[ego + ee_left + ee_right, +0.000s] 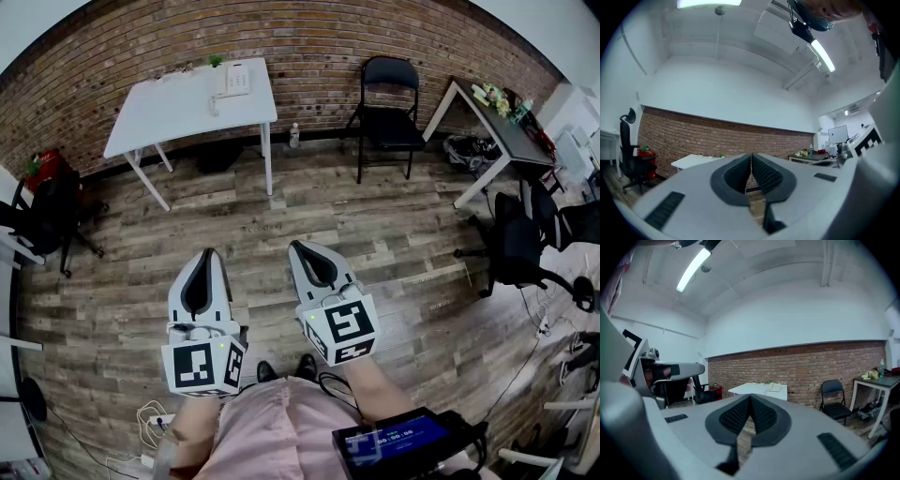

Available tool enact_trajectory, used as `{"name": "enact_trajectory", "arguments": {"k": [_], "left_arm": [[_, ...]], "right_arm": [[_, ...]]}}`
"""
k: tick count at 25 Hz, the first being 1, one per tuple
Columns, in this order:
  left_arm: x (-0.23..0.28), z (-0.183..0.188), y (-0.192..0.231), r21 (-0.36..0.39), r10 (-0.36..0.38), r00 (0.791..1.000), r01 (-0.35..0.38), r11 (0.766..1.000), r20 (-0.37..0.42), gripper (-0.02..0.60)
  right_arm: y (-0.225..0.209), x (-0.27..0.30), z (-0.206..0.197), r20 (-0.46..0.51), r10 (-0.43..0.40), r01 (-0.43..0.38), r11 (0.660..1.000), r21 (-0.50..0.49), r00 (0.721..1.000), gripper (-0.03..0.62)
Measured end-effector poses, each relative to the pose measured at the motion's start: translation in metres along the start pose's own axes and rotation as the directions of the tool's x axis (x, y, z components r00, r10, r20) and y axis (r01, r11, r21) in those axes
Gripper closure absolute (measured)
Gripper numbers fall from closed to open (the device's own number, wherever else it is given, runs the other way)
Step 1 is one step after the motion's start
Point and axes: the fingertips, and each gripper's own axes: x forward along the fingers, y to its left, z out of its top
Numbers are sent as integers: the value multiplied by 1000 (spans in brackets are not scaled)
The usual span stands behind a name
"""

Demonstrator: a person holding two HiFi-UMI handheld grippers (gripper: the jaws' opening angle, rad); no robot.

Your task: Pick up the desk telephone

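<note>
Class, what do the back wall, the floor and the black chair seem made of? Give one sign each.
Back wall: matte red-brown brick, mortar lines show.
Floor: wood or wood-look planks, grain and seams.
Black chair: probably painted metal, thin tubular legs.

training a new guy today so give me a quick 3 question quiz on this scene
1. True or false: the desk telephone sits on the white table.
2. The left gripper has its fingers: A) wide open; B) shut, with nothing between them; C) shut on the telephone.
3. In the head view, what seat stands on the floor to the right of the table?

Key:
1. True.
2. B.
3. The black folding chair.
</note>
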Motion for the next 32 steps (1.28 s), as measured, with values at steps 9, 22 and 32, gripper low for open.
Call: {"name": "enact_trajectory", "arguments": {"k": [9,22,32], "left_arm": [[4,-6,-17,14,32,999,-32,999,-6,565],[13,-25,-35,-14,86,996,-86,996,-19,345],[90,-56,32,-14,110,992,-111,994,-53,342]], "right_arm": [[-21,-9,-4,2,0,0,1000,-12,1000,597],[-64,-12,-22,-6,2,-2,1000,-2,1000,388],[-83,88,-41,-67,-3,4,1000,3,998,390]]}}
